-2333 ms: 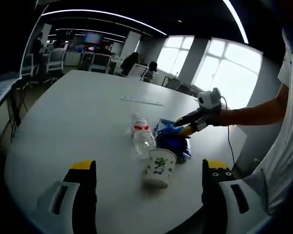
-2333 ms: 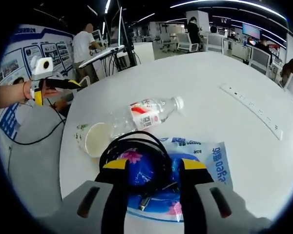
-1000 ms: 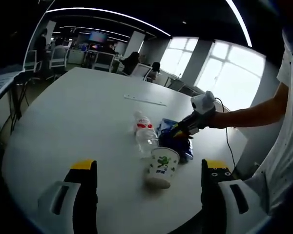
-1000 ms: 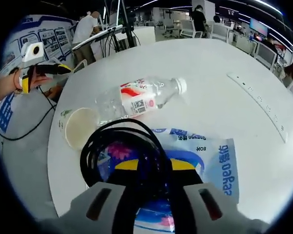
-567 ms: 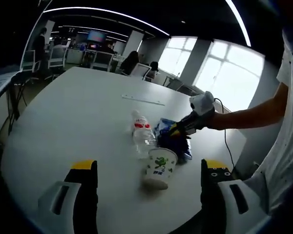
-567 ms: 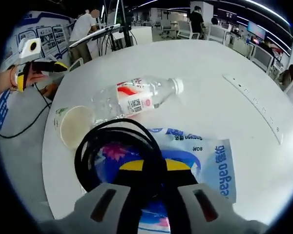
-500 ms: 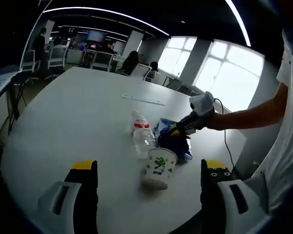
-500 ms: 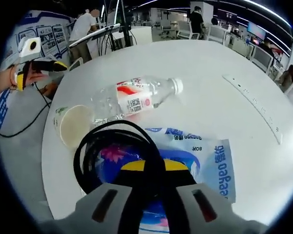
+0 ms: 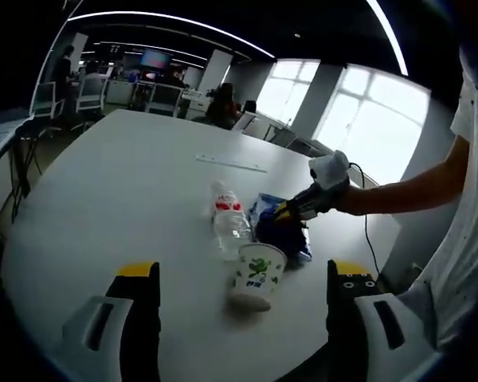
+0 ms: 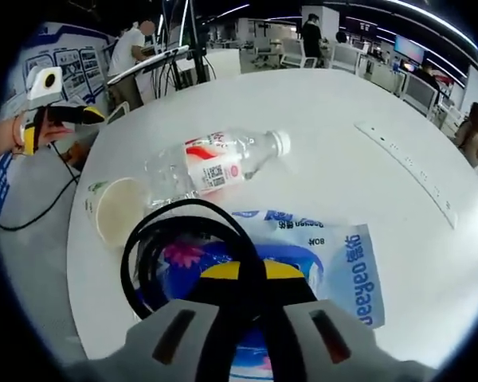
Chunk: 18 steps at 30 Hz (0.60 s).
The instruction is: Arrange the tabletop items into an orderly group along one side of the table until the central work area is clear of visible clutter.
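In the right gripper view, at the bottom centre, we see our right hand-held gripper (image 10: 251, 278) with its jaws drawn together on a coil of black cable (image 10: 183, 243), which loops up and to the left of the jaws. Under the cable lies one blue and white packet (image 10: 319, 267), flat on the table (image 10: 342, 127). Left of it, at the table's edge, one paper cup (image 10: 115, 211) lies on its side with its mouth towards us. Above the cable, one clear plastic bottle (image 10: 215, 171) with a red and white label lies on its side, cap to the right. Our left hand-held gripper (image 10: 60, 115) hangs at the far left, off the table's edge.

In the left gripper view, our left hand-held gripper (image 9: 235, 322) has its jaws wide apart at the bottom, holding nothing. Beyond them we count the same items in the lower centre: one cup (image 9: 255, 274), one bottle (image 9: 227, 219), one packet (image 9: 291, 239), with the right hand-held gripper (image 9: 291, 211) reaching in from the right onto the cable.

The table (image 9: 135, 183) is white, rounded and glossy, with a long white strip (image 9: 231, 163) lying farther across it. Beyond, in the upper part of that view, we see an open office with chairs (image 9: 92, 95), lit screens (image 9: 155, 60), ceiling light strips, seated people and bright windows (image 9: 366, 119) at the upper right.
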Available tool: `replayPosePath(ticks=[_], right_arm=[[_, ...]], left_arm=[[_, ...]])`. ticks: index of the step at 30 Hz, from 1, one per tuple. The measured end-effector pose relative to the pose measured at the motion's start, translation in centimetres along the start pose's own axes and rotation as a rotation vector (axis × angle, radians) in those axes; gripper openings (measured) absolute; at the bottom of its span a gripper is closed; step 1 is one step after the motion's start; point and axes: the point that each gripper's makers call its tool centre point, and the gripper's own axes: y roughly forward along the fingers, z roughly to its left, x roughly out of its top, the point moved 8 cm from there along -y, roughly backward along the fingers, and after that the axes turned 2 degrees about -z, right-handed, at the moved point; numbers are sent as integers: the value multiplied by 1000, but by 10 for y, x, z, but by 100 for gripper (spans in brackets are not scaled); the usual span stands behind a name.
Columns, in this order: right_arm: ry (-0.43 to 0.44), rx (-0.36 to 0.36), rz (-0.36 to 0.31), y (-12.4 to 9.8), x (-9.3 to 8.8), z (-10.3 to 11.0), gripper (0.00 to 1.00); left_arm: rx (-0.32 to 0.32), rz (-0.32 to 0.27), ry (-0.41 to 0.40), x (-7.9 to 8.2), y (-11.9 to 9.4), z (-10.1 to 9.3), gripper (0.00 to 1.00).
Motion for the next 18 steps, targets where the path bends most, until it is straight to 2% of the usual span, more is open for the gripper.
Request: replayPosePath(ticks=[18], right_arm=[[26,-9,-49,-11,2,1,4]], left_arm=[[-12,0,10,3,1,-5,87]])
